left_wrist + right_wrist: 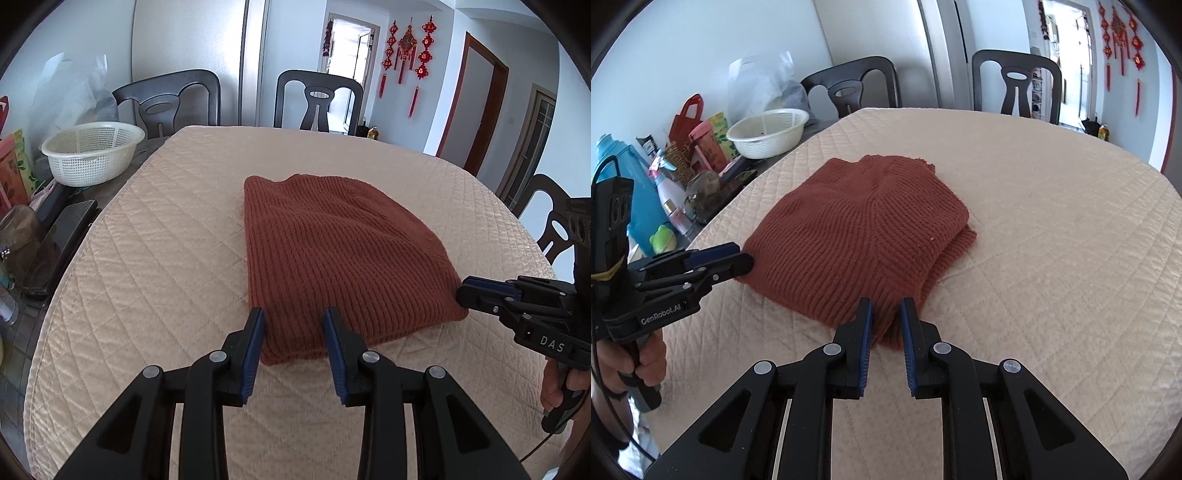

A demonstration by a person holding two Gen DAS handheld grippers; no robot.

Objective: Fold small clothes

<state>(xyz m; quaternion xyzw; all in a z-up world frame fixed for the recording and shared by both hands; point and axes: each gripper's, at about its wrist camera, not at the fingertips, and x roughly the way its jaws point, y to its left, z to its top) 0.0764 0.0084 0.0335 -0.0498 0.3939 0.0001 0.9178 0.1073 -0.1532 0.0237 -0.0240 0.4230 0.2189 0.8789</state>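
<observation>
A rust-brown knitted garment (343,254) lies folded into a thick rectangle on the quilted beige table cover (166,240). It also shows in the right wrist view (860,236). My left gripper (294,314) is open, its jaws on either side of the garment's near left corner. My right gripper (886,304) is partly open, its jaws straddling the near right corner. The right gripper also shows in the left wrist view (466,291) at the garment's right edge. The left gripper shows in the right wrist view (738,258) at the left edge.
A white plastic basket (92,151) stands at the table's far left with bags, bottles and a jar (701,188) beside it. Dark wooden chairs (317,99) stand along the far side and one at the right (554,218).
</observation>
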